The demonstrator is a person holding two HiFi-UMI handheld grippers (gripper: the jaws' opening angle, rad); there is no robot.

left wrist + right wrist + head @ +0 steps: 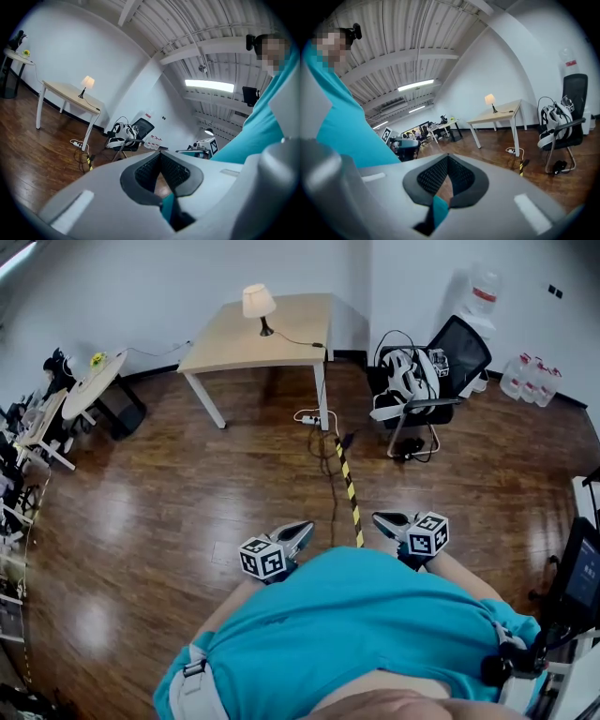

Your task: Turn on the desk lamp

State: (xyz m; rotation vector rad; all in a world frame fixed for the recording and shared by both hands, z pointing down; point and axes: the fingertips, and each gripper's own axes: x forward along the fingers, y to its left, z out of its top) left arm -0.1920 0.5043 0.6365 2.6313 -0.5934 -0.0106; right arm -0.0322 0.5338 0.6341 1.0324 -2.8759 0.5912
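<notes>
The desk lamp (258, 306) with a cream shade stands on the light wooden table (234, 345) far ahead, near the back wall. Its shade looks bright in the left gripper view (87, 83) and the right gripper view (490, 100). A dark cord runs from its base across the tabletop. Both grippers are held low, close to the person's teal shirt and several steps from the table. My left gripper (298, 532) (161, 157) has its jaws together with nothing between them. My right gripper (389, 521) (448, 159) is likewise shut and holds nothing.
Wooden floor lies between me and the table. A yellow-black striped strip (350, 493) runs along it to a white power strip (311, 418). At the right, a black office chair (441, 362) carries a white bag, with water bottles (530, 381) beyond. A round white table (94, 381) stands left.
</notes>
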